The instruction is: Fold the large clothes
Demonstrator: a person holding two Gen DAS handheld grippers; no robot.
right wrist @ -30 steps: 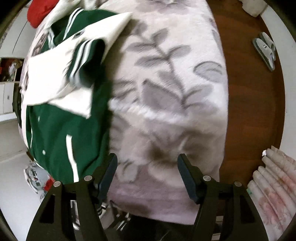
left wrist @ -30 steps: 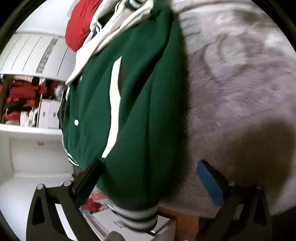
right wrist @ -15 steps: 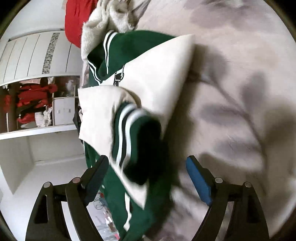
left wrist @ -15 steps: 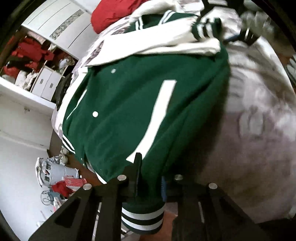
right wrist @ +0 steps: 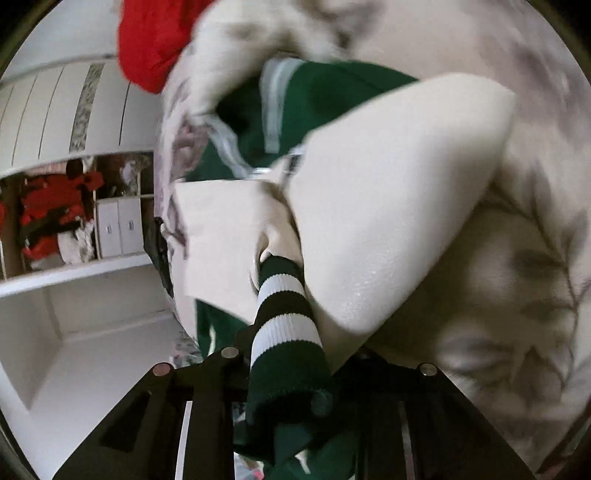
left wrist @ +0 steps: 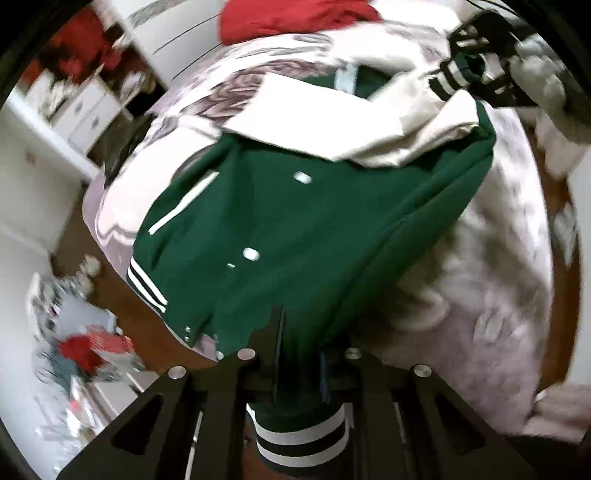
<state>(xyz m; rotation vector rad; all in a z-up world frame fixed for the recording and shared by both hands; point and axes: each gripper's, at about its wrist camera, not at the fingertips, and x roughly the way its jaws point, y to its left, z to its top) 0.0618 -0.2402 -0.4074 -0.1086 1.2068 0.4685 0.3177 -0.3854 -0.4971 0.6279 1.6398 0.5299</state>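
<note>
A green varsity jacket (left wrist: 303, 221) with cream sleeves (left wrist: 332, 122) and striped cuffs lies on a grey floral blanket (left wrist: 498, 295) on the bed. My left gripper (left wrist: 299, 343) is shut on the jacket's green hem corner near its striped band (left wrist: 299, 439). My right gripper (right wrist: 291, 354) is shut on the striped green-and-white cuff (right wrist: 284, 317) of a cream sleeve (right wrist: 388, 192). The right gripper also shows in the left wrist view (left wrist: 480, 44) at the far top right, holding that cuff.
A red garment (left wrist: 295, 18) lies at the bed's far end. White shelves with red clothes (right wrist: 48, 218) stand to the left. Clutter (left wrist: 81, 343) lies on the brown floor beside the bed. The blanket's near edge meets wooden floor (left wrist: 565, 314).
My right gripper closed on the striped sleeve cuff. My left gripper, open one second ago, stays shut on the hem and has lifted, so more of the jacket shows.
</note>
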